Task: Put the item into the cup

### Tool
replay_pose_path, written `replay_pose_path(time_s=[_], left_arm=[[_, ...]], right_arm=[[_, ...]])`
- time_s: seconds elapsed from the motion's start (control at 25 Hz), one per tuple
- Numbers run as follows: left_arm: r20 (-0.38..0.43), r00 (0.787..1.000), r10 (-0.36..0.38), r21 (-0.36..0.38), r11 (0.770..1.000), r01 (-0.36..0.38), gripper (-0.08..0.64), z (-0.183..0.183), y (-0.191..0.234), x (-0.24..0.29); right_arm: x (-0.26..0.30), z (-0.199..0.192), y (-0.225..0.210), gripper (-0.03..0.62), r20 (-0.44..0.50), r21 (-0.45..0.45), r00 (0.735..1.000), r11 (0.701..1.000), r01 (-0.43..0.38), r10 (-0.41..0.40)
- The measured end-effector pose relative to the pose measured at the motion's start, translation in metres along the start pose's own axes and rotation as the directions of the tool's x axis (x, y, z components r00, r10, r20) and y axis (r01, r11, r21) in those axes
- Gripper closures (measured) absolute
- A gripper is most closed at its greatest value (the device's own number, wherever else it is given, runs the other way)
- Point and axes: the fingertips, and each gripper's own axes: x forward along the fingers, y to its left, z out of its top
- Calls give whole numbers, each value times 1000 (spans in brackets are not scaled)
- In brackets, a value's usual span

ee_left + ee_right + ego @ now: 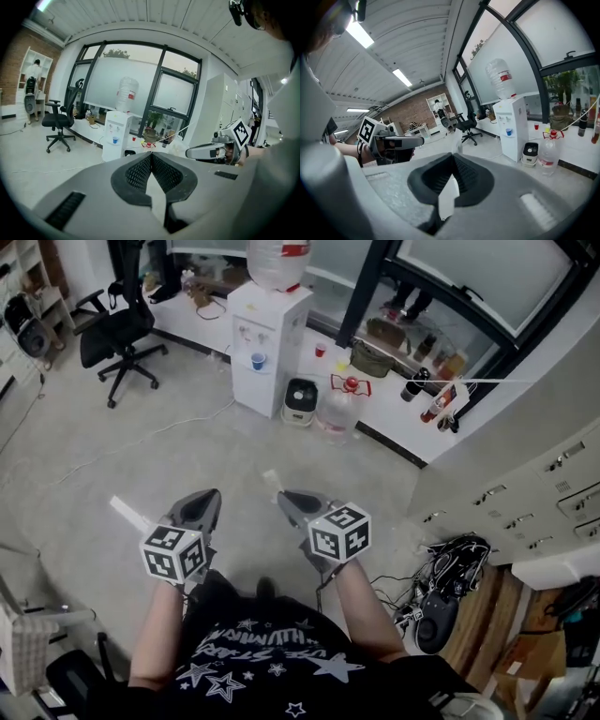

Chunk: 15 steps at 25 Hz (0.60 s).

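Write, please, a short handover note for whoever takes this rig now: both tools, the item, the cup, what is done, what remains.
Left tool: shut, nothing in it.
Right tool: shut, it seems on a small pale piece that sticks out at its tip.
Cups: a blue cup on the water dispenser, a red cup on the ledge beside it; both far off. Which is meant, I cannot tell.
Done: at most the pick-up.
Left: carry the piece to the cup, release it inside.
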Motion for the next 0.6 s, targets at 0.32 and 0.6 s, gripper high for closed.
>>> replay_pose_path(time_s=[0.32, 0.6], left_arm=[[18, 1000, 1, 23, 1000, -1, 552, 5, 2, 6], [4, 999, -41, 25, 999, 41, 552, 17, 30, 43]], right_arm=[[13, -7, -16, 592, 3, 55, 1000, 998, 14, -14], [36, 3, -48, 592, -7, 98, 998, 993, 59, -59]])
